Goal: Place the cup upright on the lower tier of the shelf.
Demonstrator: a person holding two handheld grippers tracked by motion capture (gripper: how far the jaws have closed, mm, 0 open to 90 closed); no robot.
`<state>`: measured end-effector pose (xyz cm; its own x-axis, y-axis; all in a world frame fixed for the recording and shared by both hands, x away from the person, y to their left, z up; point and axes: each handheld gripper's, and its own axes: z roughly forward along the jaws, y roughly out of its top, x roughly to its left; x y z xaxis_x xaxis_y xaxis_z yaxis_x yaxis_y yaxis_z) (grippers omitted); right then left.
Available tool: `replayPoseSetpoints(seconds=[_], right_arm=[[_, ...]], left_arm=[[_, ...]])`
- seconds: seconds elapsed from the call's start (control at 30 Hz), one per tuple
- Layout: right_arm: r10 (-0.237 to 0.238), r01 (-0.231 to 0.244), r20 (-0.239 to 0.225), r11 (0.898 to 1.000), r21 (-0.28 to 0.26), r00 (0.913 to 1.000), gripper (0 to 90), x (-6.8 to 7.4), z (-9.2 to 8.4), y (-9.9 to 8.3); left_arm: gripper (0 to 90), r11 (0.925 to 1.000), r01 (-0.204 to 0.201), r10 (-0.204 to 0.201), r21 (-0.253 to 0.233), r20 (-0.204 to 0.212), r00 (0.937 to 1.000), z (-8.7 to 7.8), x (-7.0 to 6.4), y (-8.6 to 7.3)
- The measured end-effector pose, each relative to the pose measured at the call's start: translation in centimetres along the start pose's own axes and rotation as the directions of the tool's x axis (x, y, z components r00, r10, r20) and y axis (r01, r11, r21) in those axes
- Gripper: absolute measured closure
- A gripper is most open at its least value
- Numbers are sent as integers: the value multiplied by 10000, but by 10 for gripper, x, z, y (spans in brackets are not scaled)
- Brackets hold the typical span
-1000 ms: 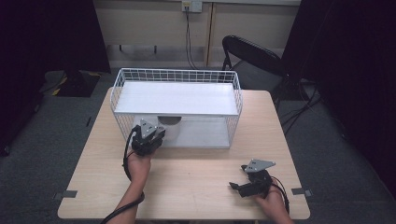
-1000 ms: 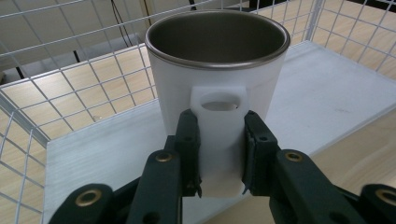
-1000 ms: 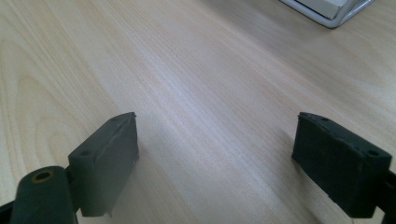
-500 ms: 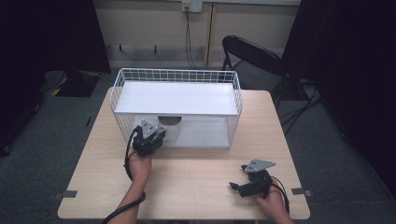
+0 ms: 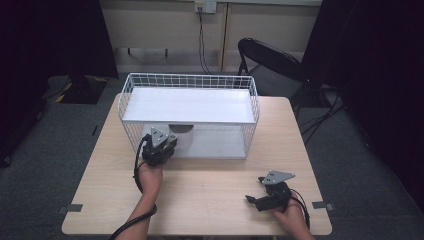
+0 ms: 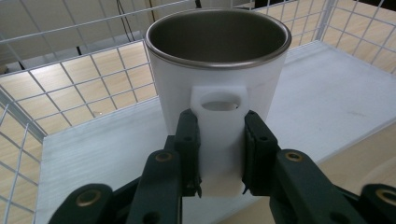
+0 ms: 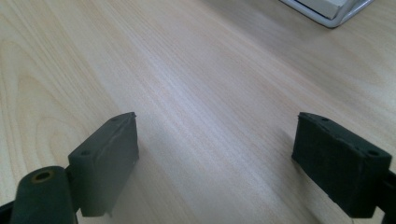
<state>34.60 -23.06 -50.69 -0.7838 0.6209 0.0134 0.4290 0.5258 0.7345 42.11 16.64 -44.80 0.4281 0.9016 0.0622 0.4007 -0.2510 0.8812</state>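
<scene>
- A white mug [image 6: 217, 79] with a grey metal lining stands upright and empty on the white lower shelf [image 6: 327, 98] of a wire rack [image 5: 189, 116], toward its left end.
- Its flat white handle [image 6: 219, 135] faces outward, clamped between the left gripper [image 6: 219, 154] jaws.

black tongs [image 6: 219, 154] with brass-coloured rivets, grey plates.

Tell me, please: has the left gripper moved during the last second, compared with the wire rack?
No. In the high view the left gripper sits at the same spot against the front edge of the wire rack, its jaws closed on the handle of the white mug.
</scene>
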Motion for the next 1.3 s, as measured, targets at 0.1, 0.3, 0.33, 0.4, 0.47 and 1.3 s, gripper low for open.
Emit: replayPoseSetpoints(seconds=[0.1,0.3,0.33,0.4,0.47,1.3], right_arm=[[-1,1,0,10000,0,10000,134,0,0,0],[-1,1,-3,10000,2,10000,134,0,0,0],[-1,1,-3,10000,2,10000,134,0,0,0],[0,0,-3,10000,2,10000,134,0,0,0],[-2,2,-2,10000,2,10000,134,0,0,0],[-1,1,-2,10000,2,10000,134,0,0,0]], left_arm=[[718,9996,288,-288,-1,-30,9996,2,2,-2],[717,9993,366,-366,6,-35,9993,3,3,-3],[717,9993,366,-366,6,-35,9993,3,3,-3],[716,9994,329,-329,45,-63,9994,4,4,-3],[716,9995,287,-286,126,-45,9996,3,4,-2],[480,9960,779,-774,436,-134,9969,-14,12,-13]])
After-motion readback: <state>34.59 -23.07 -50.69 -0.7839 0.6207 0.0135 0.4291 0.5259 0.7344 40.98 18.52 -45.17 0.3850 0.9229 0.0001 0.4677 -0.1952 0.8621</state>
